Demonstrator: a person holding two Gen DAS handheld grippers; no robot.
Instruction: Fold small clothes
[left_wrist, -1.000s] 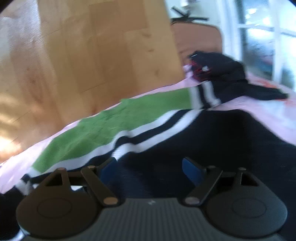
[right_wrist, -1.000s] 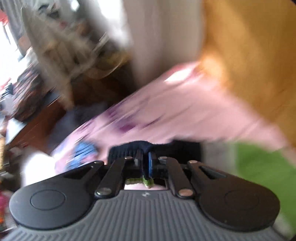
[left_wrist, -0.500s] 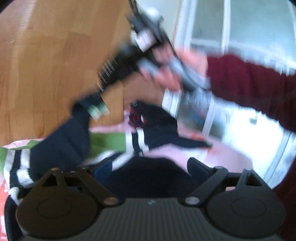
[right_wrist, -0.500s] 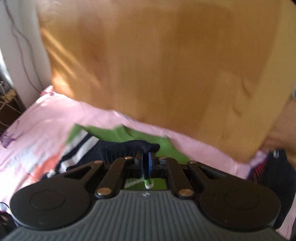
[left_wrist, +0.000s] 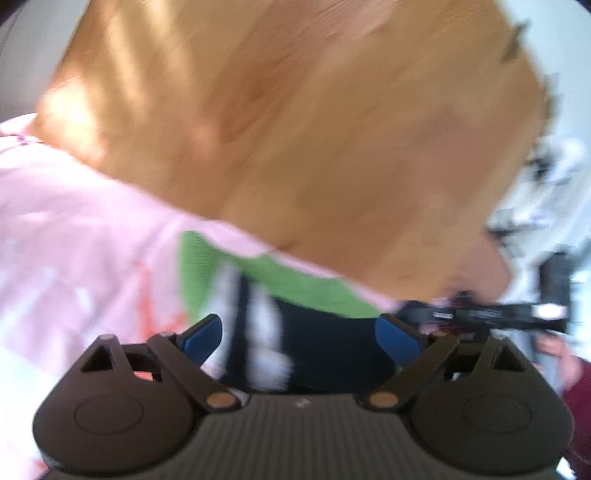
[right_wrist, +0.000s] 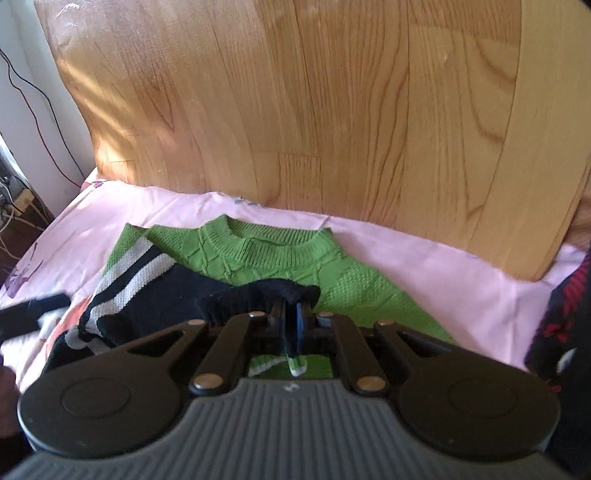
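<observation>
A knit sweater (right_wrist: 266, 254), green at the chest with white and navy stripes, lies flat on the pink sheet (right_wrist: 92, 229), neck towards the wooden headboard. My right gripper (right_wrist: 291, 310) is shut on the sweater's navy sleeve cuff (right_wrist: 258, 295), which is folded over the green chest. In the blurred left wrist view my left gripper (left_wrist: 299, 332) stands open just above the sweater's (left_wrist: 295, 280) navy and striped part, with nothing pinched between its blue pads (left_wrist: 203, 336). The right gripper's dark body (left_wrist: 480, 315) and a hand show at that view's right edge.
The wooden headboard (right_wrist: 332, 110) rises right behind the sweater. A dark garment with red pattern (right_wrist: 561, 314) lies on the sheet at the right. Cables (right_wrist: 29, 92) run down the white wall at the left, beyond the bed's edge.
My right gripper has carried the navy sleeve across and down onto the green chest. My left gripper has rolled and swung over the sweater, its jaws a little wider than before.
</observation>
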